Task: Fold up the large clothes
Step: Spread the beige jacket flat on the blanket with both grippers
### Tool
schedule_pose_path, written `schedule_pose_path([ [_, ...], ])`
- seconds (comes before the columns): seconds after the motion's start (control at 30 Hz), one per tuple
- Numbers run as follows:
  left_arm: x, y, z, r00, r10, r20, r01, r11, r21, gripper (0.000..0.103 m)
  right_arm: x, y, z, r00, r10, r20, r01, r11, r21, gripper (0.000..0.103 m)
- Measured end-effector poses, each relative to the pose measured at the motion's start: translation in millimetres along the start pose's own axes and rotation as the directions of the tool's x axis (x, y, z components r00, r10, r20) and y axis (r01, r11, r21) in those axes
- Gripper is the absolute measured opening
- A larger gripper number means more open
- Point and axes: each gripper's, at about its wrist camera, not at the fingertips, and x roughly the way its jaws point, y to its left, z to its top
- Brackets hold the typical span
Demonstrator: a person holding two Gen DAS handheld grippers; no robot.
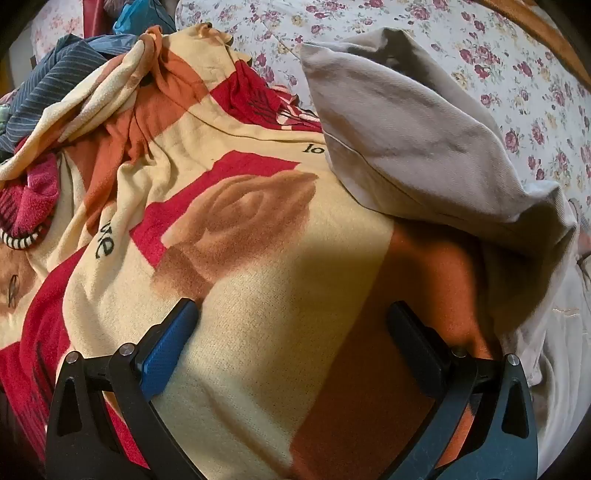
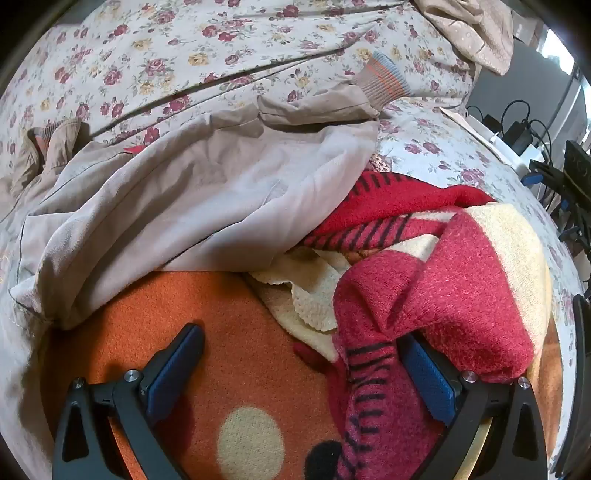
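Note:
A large fleece blanket [image 1: 258,236] in cream, red and orange with a rose print lies crumpled on the bed; it also shows in the right wrist view [image 2: 207,325]. A beige jacket [image 1: 413,140] with striped cuffs lies over its far edge, seen also in the right wrist view [image 2: 177,206]. My left gripper [image 1: 291,317] is open just above the blanket's cream and orange part. My right gripper [image 2: 301,343] is open over the orange part, with a red fold [image 2: 443,295] resting against its right finger. Neither grips anything.
The bed has a floral sheet [image 1: 517,81], also in the right wrist view [image 2: 184,48]. A pile of other clothes [image 1: 55,81] lies at the far left. Cables and chargers [image 2: 524,136] sit beyond the bed's right edge. Another beige garment [image 2: 476,26] lies far right.

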Motion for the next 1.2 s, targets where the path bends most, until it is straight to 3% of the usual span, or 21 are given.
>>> schedule_pose_path([
  [0.27,-12,-4,-7,1.000,0.006,-0.023,-0.005,0.999,0.037,0.103,-2,-1,1,1.000,0.002,-0.011,-0.002,1.000,0.003,0.103],
  [0.37,-26,-8,-8,0.999,0.009,-0.050,-0.005,0.997,0.080,0.102,-10,-14,0,0.992,0.118,-0.037,-0.113,0.986,0.121,0.103],
  [0.47,-47,-7,-12,0.998,-0.067,-0.012,0.067,0.995,0.079,0.102,-39,-21,-9,0.964,0.264,0.009,-0.259,0.936,0.237,0.103],
  [0.63,-94,-16,-19,0.982,-0.185,0.049,0.179,0.978,0.103,0.102,-102,-16,-11,0.940,0.316,0.127,-0.336,0.922,0.193,0.103],
  [0.73,-112,-28,-22,0.972,-0.220,0.081,0.206,0.967,0.149,0.102,-148,-12,-19,0.899,0.392,0.194,-0.424,0.889,0.172,0.103],
  [0.8,-127,-43,-29,0.965,-0.244,0.093,0.223,0.955,0.195,0.102,-175,-9,-20,0.863,0.467,0.193,-0.497,0.854,0.156,0.103],
  [0.9,-135,-56,-37,0.959,-0.270,0.085,0.243,0.939,0.243,0.102,-213,-1,-22,0.825,0.543,0.157,-0.562,0.818,0.126,0.103],
  [1.0,-142,-69,-47,0.951,-0.303,0.069,0.272,0.920,0.283,0.102,-254,3,-28,0.762,0.621,0.184,-0.637,0.769,0.047,0.103],
  [1.03,-144,-73,-49,0.948,-0.311,0.072,0.278,0.915,0.291,0.102,-264,4,-30,0.755,0.625,0.196,-0.641,0.768,0.018,0.103],
  [1.13,-149,-84,-56,0.940,-0.333,0.072,0.296,0.903,0.311,0.102,-282,17,-33,0.764,0.599,0.241,-0.598,0.797,-0.085,0.103],
  [1.2,-151,-91,-60,0.937,-0.341,0.075,0.301,0.898,0.321,0.102,-278,29,-33,0.798,0.550,0.246,-0.538,0.834,-0.120,0.103],
])
